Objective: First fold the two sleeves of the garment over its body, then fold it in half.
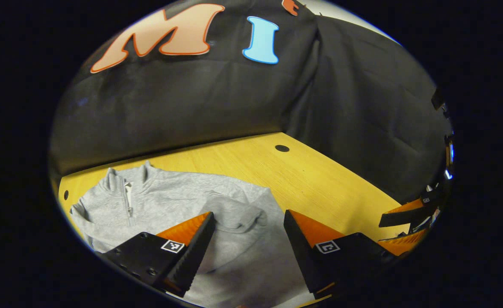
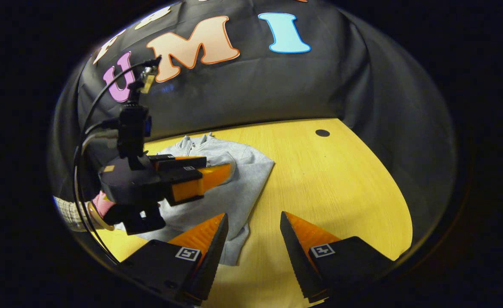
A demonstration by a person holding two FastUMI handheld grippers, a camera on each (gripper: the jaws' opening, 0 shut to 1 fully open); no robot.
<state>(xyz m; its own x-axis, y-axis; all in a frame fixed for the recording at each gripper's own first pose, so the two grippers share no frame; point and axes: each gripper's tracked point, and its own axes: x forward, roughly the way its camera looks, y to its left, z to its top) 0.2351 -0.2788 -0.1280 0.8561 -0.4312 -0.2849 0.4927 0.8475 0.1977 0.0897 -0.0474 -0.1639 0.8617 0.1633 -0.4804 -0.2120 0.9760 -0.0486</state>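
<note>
A grey zip-neck sweatshirt (image 1: 166, 201) lies flat on the yellow wooden table (image 1: 328, 184), collar toward the back wall. One sleeve lies folded across its chest, with the cuff (image 1: 242, 218) just beyond my left gripper (image 1: 248, 214). That gripper hangs open over the garment's lower body with nothing between its fingers. In the right gripper view the sweatshirt (image 2: 247, 179) looks narrow with a straight right edge. The left gripper (image 2: 218, 166) hovers above it there. My right gripper (image 2: 253, 216) is open over the hem's right corner and bare table. It also appears at the far right (image 1: 383, 231).
A dark round hole (image 2: 322, 132) sits in the table near the back right corner, and a smaller one (image 1: 66, 195) at the far left. Black cloth walls close the back and right. A hand in a pink cuff (image 2: 101, 205) holds the left gripper, with cables trailing.
</note>
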